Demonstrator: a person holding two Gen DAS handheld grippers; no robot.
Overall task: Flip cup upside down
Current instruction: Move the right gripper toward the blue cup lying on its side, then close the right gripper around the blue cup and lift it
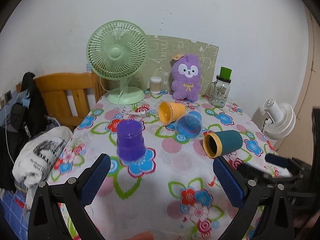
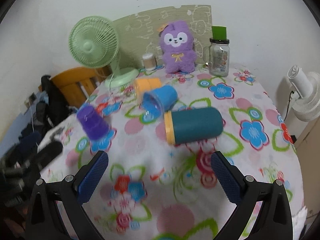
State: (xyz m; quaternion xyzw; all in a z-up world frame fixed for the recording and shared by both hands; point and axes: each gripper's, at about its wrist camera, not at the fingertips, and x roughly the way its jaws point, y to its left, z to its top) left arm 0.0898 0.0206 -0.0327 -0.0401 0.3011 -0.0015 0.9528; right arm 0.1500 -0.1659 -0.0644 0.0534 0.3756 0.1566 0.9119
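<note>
While both grippers hover low over the near edge of the table [image 1: 152,192], neither holds anything: the left gripper [image 1: 161,171] has its blue-padded fingers [image 1: 96,177] spread wide, and the right gripper [image 2: 159,169] is just as far apart over the flowered cloth. Four cups sit mid-table. Purple cup [image 1: 130,140] stands mouth-down on the left, ahead of the left gripper. Orange cup [image 1: 170,112] lies on its side, mouth toward the near left. Blue cup [image 1: 189,125] lies just beside it, seemingly touching, mouth facing the near side. Teal cup [image 1: 223,143], with a yellow rim, lies on its side farthest right, mouth pointing left; from the right wrist view it is directly ahead of the right gripper, apart from the fingers. Along the back: green fan [image 1: 117,60] at left, small cotton-swab jar [image 1: 155,85] beside its base, purple plush [image 1: 186,78] in the middle, glass jar [image 1: 220,92] with a green cap at right. Wooden chair [image 1: 66,94] with dark clothes stands off the table's left edge; white fan [image 1: 279,120] sits off to the right. Right wrist view is motion-blurred.
</note>
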